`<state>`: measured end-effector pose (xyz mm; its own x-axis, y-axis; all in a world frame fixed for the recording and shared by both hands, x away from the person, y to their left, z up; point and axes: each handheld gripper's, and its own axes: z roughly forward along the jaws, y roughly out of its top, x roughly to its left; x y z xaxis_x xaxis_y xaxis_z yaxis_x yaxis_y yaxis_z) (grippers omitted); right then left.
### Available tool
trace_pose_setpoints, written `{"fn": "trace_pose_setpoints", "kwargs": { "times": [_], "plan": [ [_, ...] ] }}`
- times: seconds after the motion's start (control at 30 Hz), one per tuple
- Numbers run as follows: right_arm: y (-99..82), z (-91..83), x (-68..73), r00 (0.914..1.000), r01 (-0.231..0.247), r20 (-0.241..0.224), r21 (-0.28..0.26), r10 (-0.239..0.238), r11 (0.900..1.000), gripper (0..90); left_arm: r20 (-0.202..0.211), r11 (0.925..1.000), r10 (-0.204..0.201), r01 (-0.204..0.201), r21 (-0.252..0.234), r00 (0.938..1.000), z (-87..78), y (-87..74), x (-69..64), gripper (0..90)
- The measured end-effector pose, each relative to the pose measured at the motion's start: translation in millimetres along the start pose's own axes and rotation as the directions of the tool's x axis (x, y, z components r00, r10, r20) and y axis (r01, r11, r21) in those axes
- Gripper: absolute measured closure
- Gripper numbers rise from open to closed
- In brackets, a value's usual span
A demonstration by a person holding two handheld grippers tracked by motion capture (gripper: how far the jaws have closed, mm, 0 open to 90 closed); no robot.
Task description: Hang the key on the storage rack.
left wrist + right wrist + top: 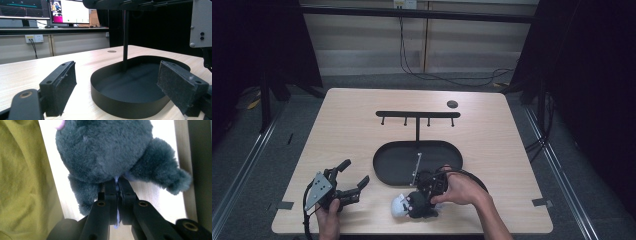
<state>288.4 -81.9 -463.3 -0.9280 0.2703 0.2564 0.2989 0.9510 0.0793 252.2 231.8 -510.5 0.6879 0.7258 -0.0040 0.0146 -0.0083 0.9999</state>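
Grey-and-white plush toy (412, 204), black tray (387, 165)

Grey plush toy (105, 150) is fluffy cloth (long-napped); tray (120, 105) matt black metal; table (352, 135) pale wood grain.

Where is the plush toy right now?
In the high view the plush toy lies on the table's near edge, right of centre, just in front of the black oval tray, with the right hand-held gripper on it.

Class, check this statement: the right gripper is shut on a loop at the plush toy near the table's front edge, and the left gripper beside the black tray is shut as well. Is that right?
One part is wrong: the left gripper is open, not shut. The left gripper view shows its two pads spread wide, with the black tray between them and nothing held. The rest stands: the right gripper is shut on a thin loop at the plush toy.
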Motion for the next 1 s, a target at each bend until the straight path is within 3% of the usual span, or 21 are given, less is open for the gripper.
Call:
{"fn": "trace_pose_setpoints", "kwargs": {
  "times": [0.63,1.0],
  "plan": [
    [1.6,2.9,0.1,0.9999,0.01,0.003,0.031,-0.01,0.9995,87.2,0.001,1.0,-0.001,0.001,0.0,1.0,0.0,0.0,0.0,15.2],
    [2.7,-19.5,0.7,0.9998,0.005,-0.019,-0.009,-0.005,0.9999,87.2,-0.002,1.0,0.001,-0.001,0.0,1.0,-0.1,0.0,0.1,15.2]
  ]
}}
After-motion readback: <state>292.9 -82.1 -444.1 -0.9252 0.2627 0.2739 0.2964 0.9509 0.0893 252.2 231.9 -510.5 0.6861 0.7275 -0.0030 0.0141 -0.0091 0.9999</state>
